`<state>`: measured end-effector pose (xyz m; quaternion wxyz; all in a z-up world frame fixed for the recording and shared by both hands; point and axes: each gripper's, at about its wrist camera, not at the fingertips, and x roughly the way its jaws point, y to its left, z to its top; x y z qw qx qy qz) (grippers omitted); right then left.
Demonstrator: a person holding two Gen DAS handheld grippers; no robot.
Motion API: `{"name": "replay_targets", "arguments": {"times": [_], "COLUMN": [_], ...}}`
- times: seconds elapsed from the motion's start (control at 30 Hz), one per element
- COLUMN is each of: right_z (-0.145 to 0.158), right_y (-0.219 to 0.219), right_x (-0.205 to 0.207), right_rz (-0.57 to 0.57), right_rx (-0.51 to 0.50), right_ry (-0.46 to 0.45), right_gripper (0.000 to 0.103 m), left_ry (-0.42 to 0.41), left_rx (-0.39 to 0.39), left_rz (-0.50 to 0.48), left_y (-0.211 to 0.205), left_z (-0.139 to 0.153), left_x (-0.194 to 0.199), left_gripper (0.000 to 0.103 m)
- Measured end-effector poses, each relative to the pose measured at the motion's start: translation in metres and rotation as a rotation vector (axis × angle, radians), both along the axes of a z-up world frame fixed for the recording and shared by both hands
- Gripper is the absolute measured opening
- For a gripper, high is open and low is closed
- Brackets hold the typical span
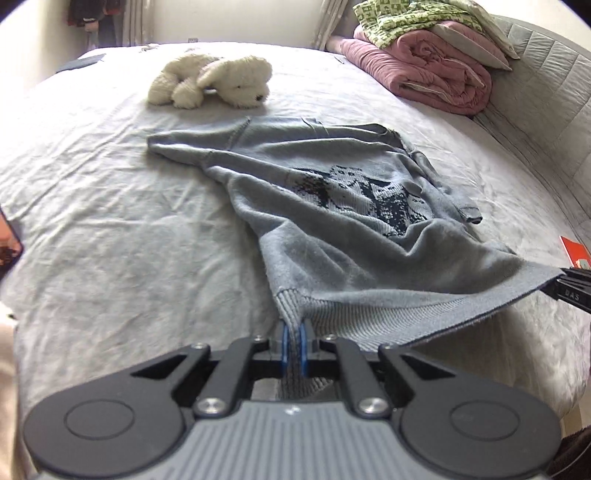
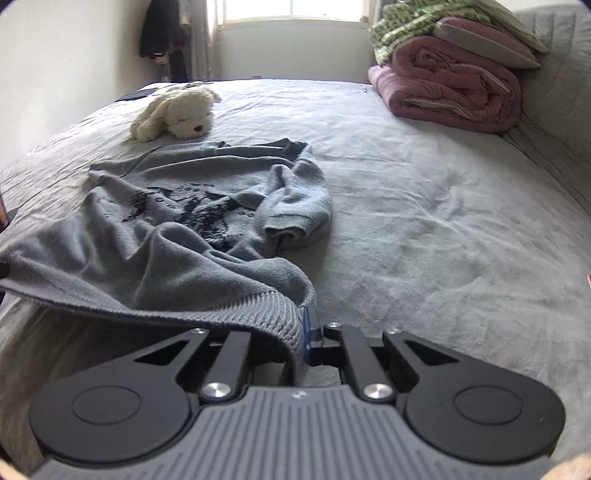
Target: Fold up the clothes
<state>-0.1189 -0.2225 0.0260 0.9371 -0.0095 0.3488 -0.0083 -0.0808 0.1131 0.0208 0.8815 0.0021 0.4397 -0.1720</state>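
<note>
- Sweater [image 1: 332,206], grey-blue with a dark knitted pattern on the chest, was spread on the bed [image 1: 122,229] directly ahead of both grippers, its ribbed hem raised off the sheet and stretched between them.
- The left gripper [image 1: 294,343] was seen clamped almost fully together, with one corner of the ribbed hem pinched between its blue pads [image 1: 284,341]; the cloth was drawn up in a narrow bunch from the fingertips.
- The right gripper [image 2: 301,325] was likewise closed nearly all the way on the opposite corner of the hem; the knit was draped over its left finger, so only one blue pad [image 2: 306,328] could be made out.
- In the left wrist view, the tip of the right gripper was visible at the far right, touching the hem's end.
- The sweater's body sagged between the two held corners, and its upper part and sleeves were left lying crumpled on the sheet farther ahead.
- A white plush dog [image 1: 214,81] was lying beyond the sweater, ahead and to the left of the grippers, apart from it.
- A folded pink quilt [image 2: 450,85], topped by a green patterned cloth [image 2: 402,33] and a pillow [image 2: 487,40], was stacked far ahead to the right, against the padded headboard [image 1: 550,92].
</note>
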Motion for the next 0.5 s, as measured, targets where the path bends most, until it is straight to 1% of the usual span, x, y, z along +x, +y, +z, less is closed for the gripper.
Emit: {"name": "replay_targets", "arguments": {"times": [0.13, 0.27, 0.4, 0.5], "right_z": [0.017, 0.027, 0.033, 0.029], "right_y": [0.015, 0.025, 0.035, 0.042], "right_x": [-0.020, -0.034, -0.049, -0.057], "right_rz": [0.091, 0.143, 0.203, 0.242], "right_rx": [-0.048, -0.072, -0.129, -0.148], "right_ry": [-0.019, 0.000, 0.029, 0.068], "right_gripper": [0.007, 0.007, 0.007, 0.007], "left_ry": [-0.025, -0.013, 0.009, 0.035], "left_rx": [0.048, 0.073, 0.091, 0.108], "left_rz": [-0.010, -0.026, -0.053, -0.073], "left_y": [0.007, 0.013, 0.015, 0.015], "left_z": [0.009, 0.008, 0.000, -0.012], "left_x": [-0.019, -0.030, -0.037, -0.040], "left_gripper": [0.006, 0.006, 0.006, 0.006]}}
